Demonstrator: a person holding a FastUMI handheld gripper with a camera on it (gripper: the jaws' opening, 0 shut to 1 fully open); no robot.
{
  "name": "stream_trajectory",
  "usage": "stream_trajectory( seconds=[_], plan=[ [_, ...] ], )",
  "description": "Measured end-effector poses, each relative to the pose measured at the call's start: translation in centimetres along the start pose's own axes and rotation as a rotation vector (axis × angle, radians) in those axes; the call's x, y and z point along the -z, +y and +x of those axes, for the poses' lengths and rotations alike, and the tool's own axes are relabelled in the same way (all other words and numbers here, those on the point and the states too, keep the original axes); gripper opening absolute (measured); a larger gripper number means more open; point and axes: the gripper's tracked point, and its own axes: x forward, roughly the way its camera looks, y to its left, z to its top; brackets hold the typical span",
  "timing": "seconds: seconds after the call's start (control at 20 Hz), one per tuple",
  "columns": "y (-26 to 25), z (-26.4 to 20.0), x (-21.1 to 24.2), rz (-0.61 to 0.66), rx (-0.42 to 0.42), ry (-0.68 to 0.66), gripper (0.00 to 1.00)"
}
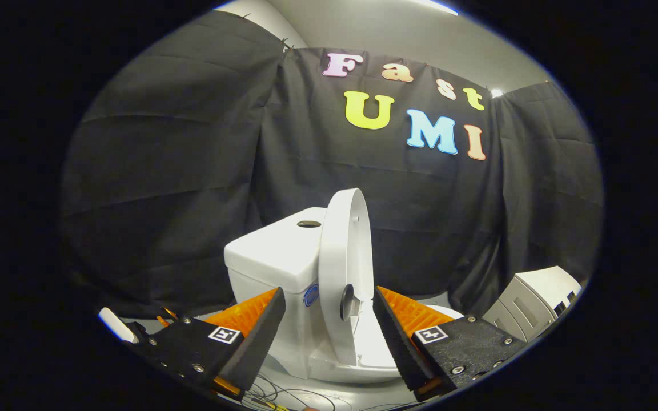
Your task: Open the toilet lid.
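- A small white rod-like thing (116, 325) showed beside the left finger; what it was could not be told.
- The claw (329, 325) stood wide open, its two fingers spread well apart with nothing pressed between them, so it had hold of nothing.
- The toilet tank (275, 257) sat just beyond the left finger, with a round hole in its top.
- The toilet lid (343, 257) stood between and just ahead of the fingers, raised nearly upright above the toilet bowl (357, 365).
- Its long axis ran up and down, tipped a little toward the tank; its hollow underside faced right, out over the bowl, and its top face was turned toward the tank.
- Whether the lid already leaned on the tank could not be told, though it seemed close to it.
- Judged from this, the task looked almost or wholly done; the main risk was that a lid not yet past its balance point might fall shut again once left alone.
- A second risk: the right finger lay close to the lid's lower edge, and a careless pull back could catch that edge and drag the lid down.
- A pale grey box-like unit (534, 299) stood well apart beyond the right finger, out of the way.
- Loose wires (283, 394) lay on the floor below the bowl and could snag a low claw.
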Motion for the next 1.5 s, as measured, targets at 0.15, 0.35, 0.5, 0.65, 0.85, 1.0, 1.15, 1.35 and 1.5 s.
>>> stream_trajectory(
  seconds=[0.15,0.35,0.5,0.65,0.85,1.0,1.15,1.35,1.5],
  plan=[
    [-2.5,-1.8,-2.9,0.019,-0.049,-0.063,0.95],
    [-8.3,-4.1,-7.1,0.061,-0.052,-0.156,0.95],
    [-12.8,-6.2,-10.3,0.110,-0.054,-0.232,0.95],
    [-17.6,-8.0,-12.8,0.148,-0.050,-0.311,0.95],
    [-24.6,-9.8,-14.1,0.203,-0.009,-0.369,0.95],
    [-29.5,-11.0,-14.4,0.238,0.027,-0.399,0.95],
    [-32.9,-12.1,-13.9,0.216,0.024,-0.433,0.94],
    [-37.7,-11.5,-11.4,0.161,0.071,-0.388,0.94],
    [-39.4,-11.0,-9.9,0.179,0.053,-0.349,0.94]
  ],
)
